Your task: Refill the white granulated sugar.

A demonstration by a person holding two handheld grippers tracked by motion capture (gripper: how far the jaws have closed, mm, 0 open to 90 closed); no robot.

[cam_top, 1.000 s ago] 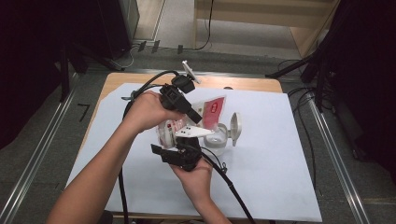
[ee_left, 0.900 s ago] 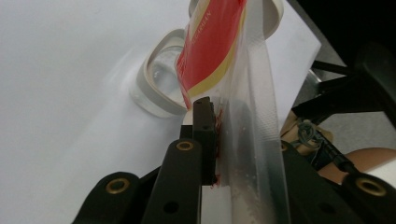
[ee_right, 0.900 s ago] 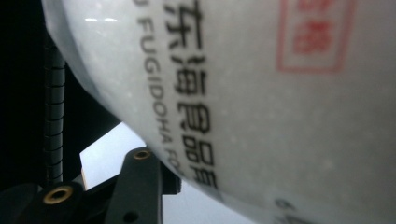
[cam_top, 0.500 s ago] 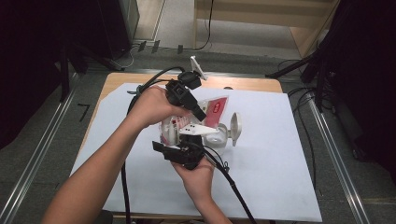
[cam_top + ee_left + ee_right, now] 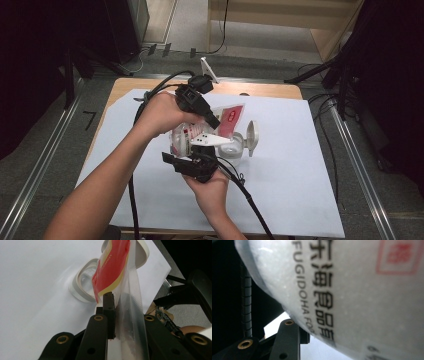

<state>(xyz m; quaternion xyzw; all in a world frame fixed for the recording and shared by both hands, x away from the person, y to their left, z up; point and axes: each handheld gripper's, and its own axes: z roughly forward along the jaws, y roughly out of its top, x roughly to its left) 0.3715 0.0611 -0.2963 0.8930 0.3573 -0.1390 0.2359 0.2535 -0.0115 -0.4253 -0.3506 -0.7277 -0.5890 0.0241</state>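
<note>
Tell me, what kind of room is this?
Probably a lab or workshop set up for recording. A small wooden table covered with white paper stands on grey floor, with cables and metal floor rails around it.

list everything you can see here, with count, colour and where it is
clear plastic bag with red and cream label: 1, clear, red, cream, held up at mid-table; white grains inside, black print on it in the right gripper view
clear jar with white rim: 1, clear and white, on its side on the sheet behind the bag
white round lid: 1, white, on edge right of the jar
white paper sheet: 1, white, over the tabletop
wooden table: 1, light wood, bare at its far edge
left gripper: 1, black, jaws shut on the bag's top strip
right gripper: 1, black, under the bag's body
hands: 2, one on each gripper
cables: 2, black, trailing toward the near edge
</note>
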